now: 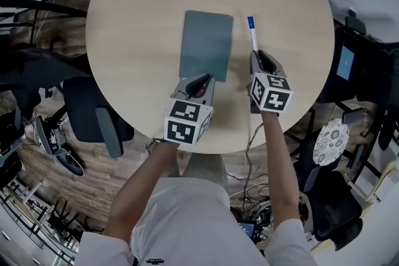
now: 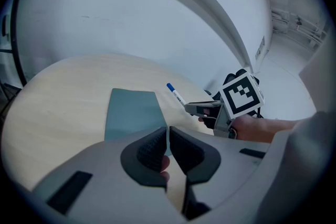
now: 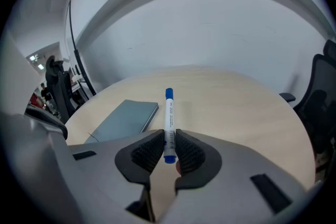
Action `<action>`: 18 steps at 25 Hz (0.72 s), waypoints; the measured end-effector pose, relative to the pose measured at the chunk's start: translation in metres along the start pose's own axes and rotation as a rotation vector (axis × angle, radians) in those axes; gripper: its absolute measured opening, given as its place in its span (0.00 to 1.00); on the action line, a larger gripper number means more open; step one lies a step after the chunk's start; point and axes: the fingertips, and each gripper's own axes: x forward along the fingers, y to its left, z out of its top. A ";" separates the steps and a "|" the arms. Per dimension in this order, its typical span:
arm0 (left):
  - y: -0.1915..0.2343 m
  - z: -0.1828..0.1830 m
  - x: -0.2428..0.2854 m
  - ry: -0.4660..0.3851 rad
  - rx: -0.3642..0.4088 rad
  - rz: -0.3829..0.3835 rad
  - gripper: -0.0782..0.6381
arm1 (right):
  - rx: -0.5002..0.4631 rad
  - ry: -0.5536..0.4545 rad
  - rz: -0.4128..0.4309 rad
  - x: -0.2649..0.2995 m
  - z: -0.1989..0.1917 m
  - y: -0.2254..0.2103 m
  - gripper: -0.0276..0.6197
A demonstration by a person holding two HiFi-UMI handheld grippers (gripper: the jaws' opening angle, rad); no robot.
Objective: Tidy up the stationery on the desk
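**Marker held in the right claw, notebook flat on the round surface**

The surface (image 1: 124, 40) is a round top of pale wood, and it carries only two things. A grey-green notebook (image 1: 206, 45) lies closed and flat near its middle. Just to the right of it is a white marker (image 1: 252, 34) with a blue cap, pointing away from the person.

The right claw (image 3: 168, 136) is closed on the marker. The two ribbed pads press its near end from both sides, and the capped end sticks out in front, over the wood. In the left gripper view the marker looks raised a little above the surface, apart from the notebook.

The left claw (image 2: 167, 136) is narrow, with only a thin slit between its pads. It stands at the near right corner of the notebook. I cannot tell if it touches the cover.

The person stands at the near edge of the surface, both forearms reaching over it.

Around the surface, the floor (image 1: 37, 152) at the left has a wood pattern. A dark office chair (image 1: 93, 112) stands there, close to the rim. More dark chairs (image 1: 368, 65) stand at the right, and near them is a round seat (image 1: 330, 140) with a light pattern. Cables (image 1: 249, 177) lie on the floor under the near edge. Behind the surface, both gripper views show a plain white wall (image 3: 210, 29).
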 end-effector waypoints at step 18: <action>0.001 -0.031 -0.013 0.029 0.005 -0.012 0.16 | 0.347 0.054 -0.056 -0.001 -0.054 0.036 0.18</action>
